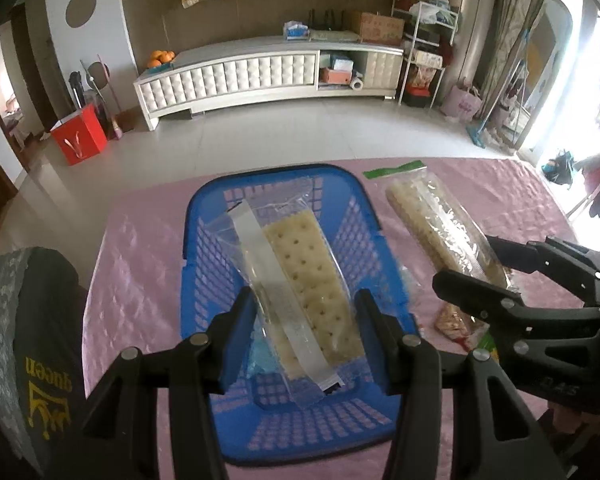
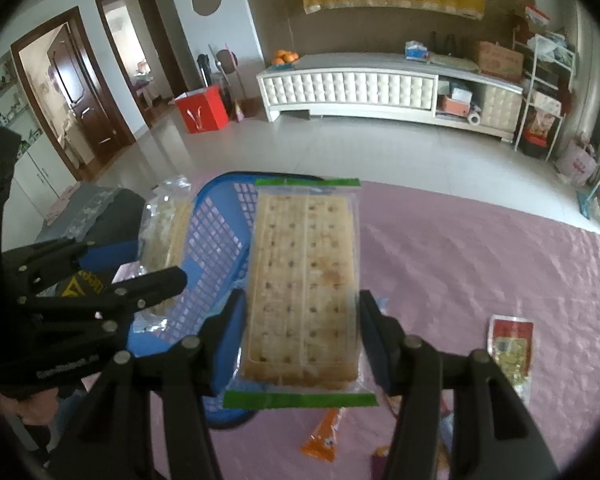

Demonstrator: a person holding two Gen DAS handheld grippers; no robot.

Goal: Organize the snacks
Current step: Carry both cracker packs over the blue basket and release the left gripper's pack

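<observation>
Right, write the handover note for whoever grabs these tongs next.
Left tongs: clamped on a clear-wrapped cracker pack, held over the blue basket.
Right tongs: clamped on a green-edged cracker pack, beside the basket's right rim.
Done: no snack shows lying in the basket yet.
Left: drop both packs in, then collect the red-and-gold packet, the orange packet and other wrappers on the pink tablecloth.
</observation>
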